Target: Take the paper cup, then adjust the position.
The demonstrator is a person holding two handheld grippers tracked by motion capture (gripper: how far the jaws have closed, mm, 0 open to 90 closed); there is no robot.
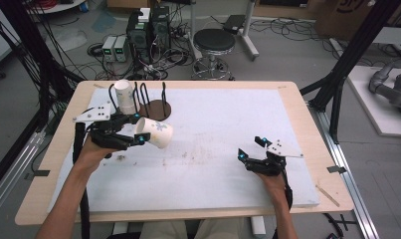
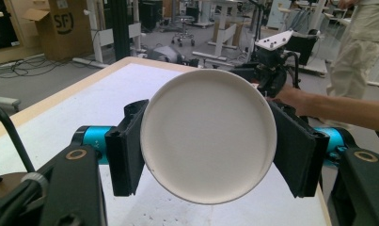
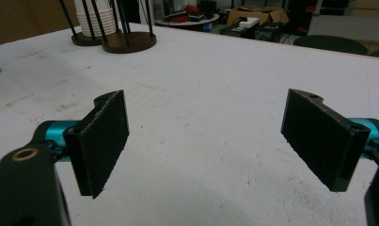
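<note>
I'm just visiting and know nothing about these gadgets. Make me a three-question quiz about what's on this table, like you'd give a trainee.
1. True or false: the left gripper is clamped on a paper cup that lies on its side.
2. The right gripper is: A) holding a cup, B) open with nothing between its jaws, C) resting on the stool.
3. What stands in the wire rack at the table's far left corner?

Key
1. True; the cup's base faces the left gripper view's camera.
2. B.
3. A stack of white cups.
</note>
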